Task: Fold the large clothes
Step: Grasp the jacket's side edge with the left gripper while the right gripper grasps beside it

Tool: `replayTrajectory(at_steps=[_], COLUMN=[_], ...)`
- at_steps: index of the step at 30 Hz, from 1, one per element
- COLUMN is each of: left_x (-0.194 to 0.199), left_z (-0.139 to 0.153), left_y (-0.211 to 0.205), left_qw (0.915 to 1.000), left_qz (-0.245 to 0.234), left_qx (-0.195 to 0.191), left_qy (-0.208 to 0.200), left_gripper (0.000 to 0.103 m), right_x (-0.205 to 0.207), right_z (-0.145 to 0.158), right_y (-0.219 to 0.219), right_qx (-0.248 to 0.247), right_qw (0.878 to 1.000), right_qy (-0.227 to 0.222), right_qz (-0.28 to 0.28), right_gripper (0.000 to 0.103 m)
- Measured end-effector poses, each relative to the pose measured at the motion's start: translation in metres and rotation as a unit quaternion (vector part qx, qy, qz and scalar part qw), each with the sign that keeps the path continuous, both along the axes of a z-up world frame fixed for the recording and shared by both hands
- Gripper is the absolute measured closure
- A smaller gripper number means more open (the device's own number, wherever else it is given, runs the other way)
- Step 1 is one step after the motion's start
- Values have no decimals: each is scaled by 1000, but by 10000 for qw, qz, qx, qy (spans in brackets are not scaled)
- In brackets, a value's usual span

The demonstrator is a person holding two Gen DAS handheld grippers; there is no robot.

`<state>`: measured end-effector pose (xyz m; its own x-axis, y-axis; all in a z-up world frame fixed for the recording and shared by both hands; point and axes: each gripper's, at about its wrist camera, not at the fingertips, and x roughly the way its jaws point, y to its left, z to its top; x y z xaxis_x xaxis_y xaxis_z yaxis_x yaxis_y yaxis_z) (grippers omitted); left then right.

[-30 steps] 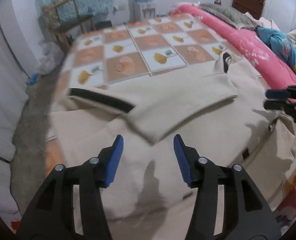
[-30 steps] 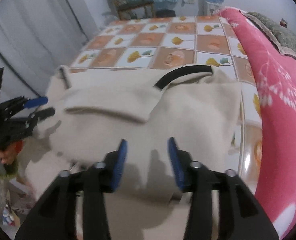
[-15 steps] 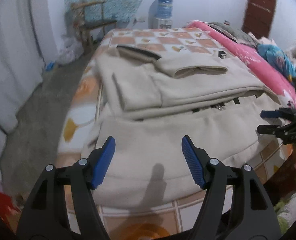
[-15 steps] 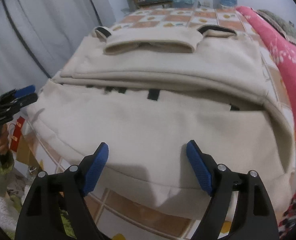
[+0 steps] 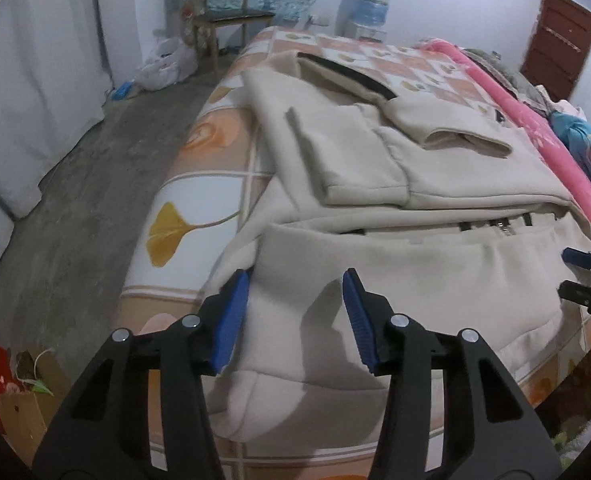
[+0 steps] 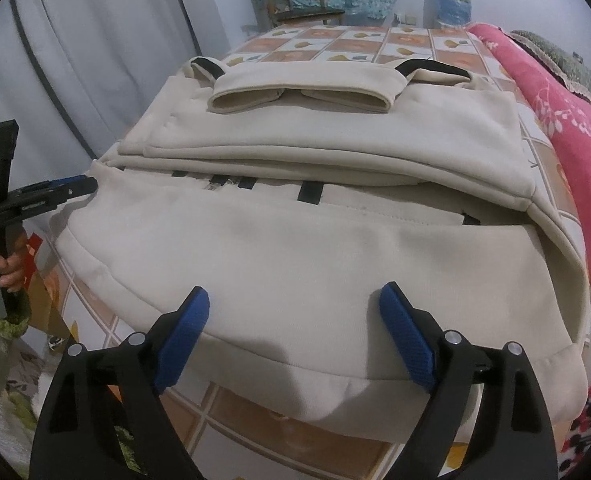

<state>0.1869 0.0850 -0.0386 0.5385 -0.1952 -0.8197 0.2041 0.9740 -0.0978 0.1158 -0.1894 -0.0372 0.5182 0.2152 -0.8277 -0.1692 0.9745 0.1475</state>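
Note:
A large cream jacket [image 5: 415, 272] with black trim lies flat on the bed, both sleeves folded across its chest [image 6: 303, 96]. Its lower hem [image 6: 295, 364] hangs a little over the bed's near edge. My left gripper [image 5: 295, 316] hovers over the hem's left corner with its jaws closing; cloth lies between and under the blue pads, which do not press on it. My right gripper [image 6: 295, 336] stands wide over the hem's right part, jaws still opening, holding nothing. Each gripper shows at the edge of the other's view: left gripper [image 6: 71, 188], right gripper [image 5: 575, 276].
The bed's sheet [image 5: 183, 216] has orange and white squares. A pink blanket [image 6: 567, 120] runs along the right side. Bare concrete floor [image 5: 75, 200] lies to the left, with a cardboard box [image 5: 19, 400], a wooden chair [image 5: 223, 12] and a water dispenser [image 5: 369, 4] beyond.
Both grippers drew back from above the folded sleeves to the jacket's near hem and sank lower. The right jaws spread wide; the left jaws spread, then narrowed.

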Motion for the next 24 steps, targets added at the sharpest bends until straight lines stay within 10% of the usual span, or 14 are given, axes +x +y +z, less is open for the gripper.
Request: replayTrajectory(at_steps=[5,11,16,21,24], left_x=[0,-15,8,4,0], left_z=[-4,18,-6,8,9], left_y=[7,20,15,15,1], left_qw=[9999,9858,9941,9841,9905], left_qz=[-81,-789,-469,-700,-772], left_qx=[-150,-1444,-971,-1619,-1120], left_qy=[22,-343,109,-197,-210], left_gripper=[58,64,63,66,66], right_x=[-2,-3,-3,-5,-5], right_z=[0,-1,-1,0,-1], right_y=[1,0,0,0,-1], right_qx=[-17,4,-5,-12,-4], right_qw=[10000,10000,9999,10000,9999], right_qy=[-48,-66,-88,-79,-124], right_qz=[-32,-64,-58,-49,-25], right_gripper=[18,18,18,18,16])
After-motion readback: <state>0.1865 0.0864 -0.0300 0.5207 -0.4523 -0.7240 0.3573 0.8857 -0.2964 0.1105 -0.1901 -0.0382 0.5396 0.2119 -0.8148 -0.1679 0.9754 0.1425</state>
